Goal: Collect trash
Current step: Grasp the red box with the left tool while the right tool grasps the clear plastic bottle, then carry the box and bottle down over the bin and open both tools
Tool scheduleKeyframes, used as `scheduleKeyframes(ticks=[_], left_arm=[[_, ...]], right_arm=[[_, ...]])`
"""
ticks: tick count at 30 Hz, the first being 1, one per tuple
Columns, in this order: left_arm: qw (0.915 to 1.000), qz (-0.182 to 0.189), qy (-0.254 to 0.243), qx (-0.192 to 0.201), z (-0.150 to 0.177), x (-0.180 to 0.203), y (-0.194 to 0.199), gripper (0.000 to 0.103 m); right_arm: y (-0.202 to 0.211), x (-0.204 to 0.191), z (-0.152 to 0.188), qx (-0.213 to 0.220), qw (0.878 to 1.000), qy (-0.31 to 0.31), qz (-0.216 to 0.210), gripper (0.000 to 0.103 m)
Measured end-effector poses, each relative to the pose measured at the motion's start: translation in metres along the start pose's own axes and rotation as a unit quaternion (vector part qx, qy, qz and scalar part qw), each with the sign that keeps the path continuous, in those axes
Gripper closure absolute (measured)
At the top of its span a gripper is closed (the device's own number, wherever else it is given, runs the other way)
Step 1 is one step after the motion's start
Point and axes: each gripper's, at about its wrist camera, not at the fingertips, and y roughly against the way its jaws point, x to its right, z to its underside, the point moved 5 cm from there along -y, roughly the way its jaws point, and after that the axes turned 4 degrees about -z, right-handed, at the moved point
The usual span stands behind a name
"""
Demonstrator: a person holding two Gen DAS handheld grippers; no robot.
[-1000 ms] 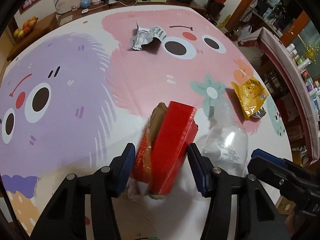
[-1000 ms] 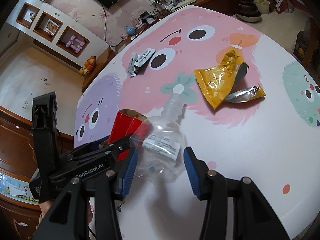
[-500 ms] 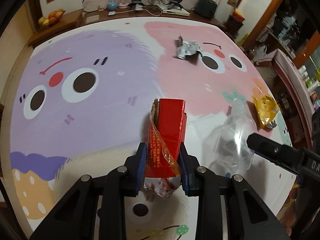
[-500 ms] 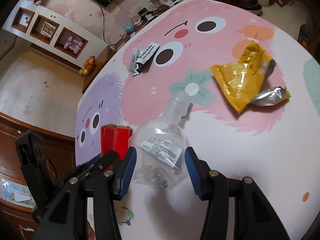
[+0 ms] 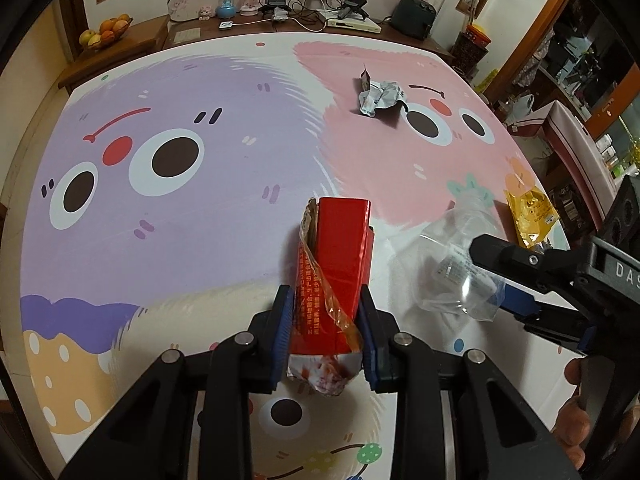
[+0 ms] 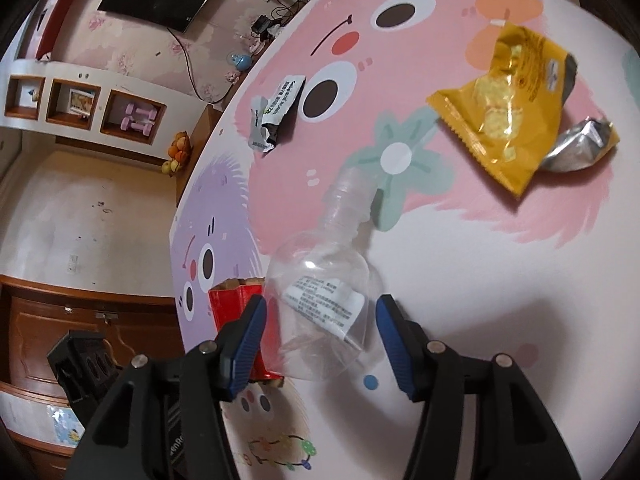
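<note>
A torn red carton [image 5: 340,248] lies on the cartoon-printed table cover, and my left gripper [image 5: 324,328] is shut on its near end, both blue pads pressed to its sides. To the right of it lies a clear plastic bottle [image 5: 452,264] on its side. My right gripper [image 6: 320,336] straddles the bottle [image 6: 324,304] with its jaws opening; the pads stand just beside its round body. The red carton [image 6: 236,300] shows behind the right gripper's left finger. A yellow snack bag [image 6: 508,116], a silver foil wrapper [image 6: 580,144] and a crumpled white wrapper [image 6: 276,112] lie farther away.
The table cover [image 5: 160,240] spreads wide to the left of the carton. A sideboard [image 5: 280,24] with cables and devices runs along the table's far edge. A fruit bowl [image 5: 104,32] sits at the far left. A person's hand [image 5: 576,420] holds the right gripper.
My left gripper has closed on the red carton, which now points straight away from it. The right gripper has sunk around the bottle and its jaws stand wider apart.
</note>
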Motion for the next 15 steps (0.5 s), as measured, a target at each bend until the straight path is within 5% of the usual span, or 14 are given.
scheduleKeyframes(ticks=[5, 8, 15], left_arm=[[1.0000, 0.000, 0.003, 0.001, 0.000, 0.000, 0.001, 0.074], [0.9999, -0.004, 0.011, 0.002, 0.002, -0.001, 0.001, 0.075], [0.9995, 0.014, 0.028, 0.003, 0.018, 0.002, 0.019, 0.076]], right_arm=[[-0.010, -0.003, 0.000, 0.007, 1.000, -0.010, -0.013, 0.048], [-0.012, -0.010, 0.001, 0.012, 0.999, -0.005, -0.035, 0.069], [0.011, -0.023, 0.011, 0.026, 0.998, 0.052, -0.015, 0.070]])
